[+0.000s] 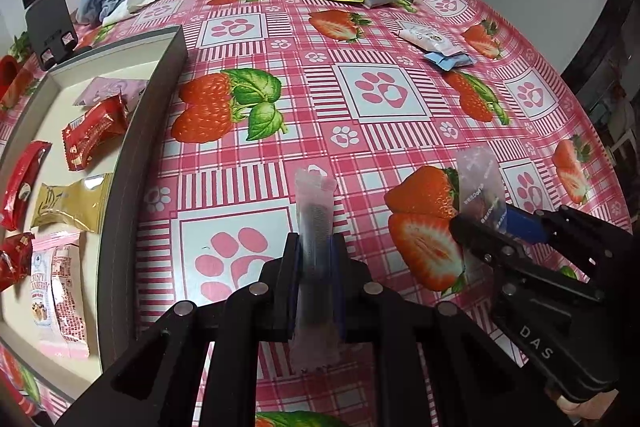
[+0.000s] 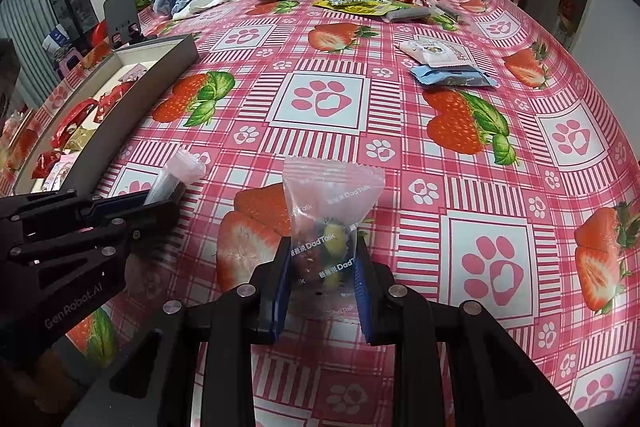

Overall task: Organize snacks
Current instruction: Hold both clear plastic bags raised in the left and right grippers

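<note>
Two clear packets pinched in fingers, contents blurred

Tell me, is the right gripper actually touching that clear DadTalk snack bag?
Touching. The right wrist view shows the right gripper shut on the DadTalk bag, blue pads pressed against both its sides.

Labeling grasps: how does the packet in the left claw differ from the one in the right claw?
Shape: the stick packet is narrow and tube-like; the DadTalk pouch is wider and pillow-shaped.
Contents: the stick packet shows a dark filling; the DadTalk pouch shows mixed yellow and dark pieces.
Print: none readable on the stick packet; white lettering on the pouch.
Shared: both translucent, each clamped in a claw, left claw, right claw.
</note>
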A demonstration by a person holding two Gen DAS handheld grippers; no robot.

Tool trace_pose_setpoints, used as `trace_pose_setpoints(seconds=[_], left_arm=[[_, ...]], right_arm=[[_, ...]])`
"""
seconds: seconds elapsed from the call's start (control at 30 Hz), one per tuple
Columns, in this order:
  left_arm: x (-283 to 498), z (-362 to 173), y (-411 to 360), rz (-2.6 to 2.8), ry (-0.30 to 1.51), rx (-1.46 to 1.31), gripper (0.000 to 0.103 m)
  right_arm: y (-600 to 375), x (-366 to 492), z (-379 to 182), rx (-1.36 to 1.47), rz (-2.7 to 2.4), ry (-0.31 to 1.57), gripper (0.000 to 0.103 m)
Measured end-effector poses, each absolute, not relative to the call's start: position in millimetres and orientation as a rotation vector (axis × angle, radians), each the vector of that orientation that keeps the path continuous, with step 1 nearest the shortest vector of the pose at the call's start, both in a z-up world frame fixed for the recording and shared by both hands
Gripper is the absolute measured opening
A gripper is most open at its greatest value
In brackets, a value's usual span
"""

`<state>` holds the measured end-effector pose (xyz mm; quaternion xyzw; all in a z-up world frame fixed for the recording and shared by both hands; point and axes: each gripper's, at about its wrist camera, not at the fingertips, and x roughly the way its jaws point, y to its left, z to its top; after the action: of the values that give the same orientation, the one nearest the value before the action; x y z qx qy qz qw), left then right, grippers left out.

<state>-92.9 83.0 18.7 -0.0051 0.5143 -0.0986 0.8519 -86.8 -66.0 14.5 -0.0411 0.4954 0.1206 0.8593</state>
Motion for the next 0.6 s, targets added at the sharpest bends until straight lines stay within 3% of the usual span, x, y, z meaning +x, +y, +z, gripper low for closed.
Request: trace_pose_setpoints(seconds=[0.6], left_arm=[[-97,25,93,-0.194,1.068,-0.041,0.016]], right_arm=[[-66,-93,22,-0.039,0.281,1.026,0.029]])
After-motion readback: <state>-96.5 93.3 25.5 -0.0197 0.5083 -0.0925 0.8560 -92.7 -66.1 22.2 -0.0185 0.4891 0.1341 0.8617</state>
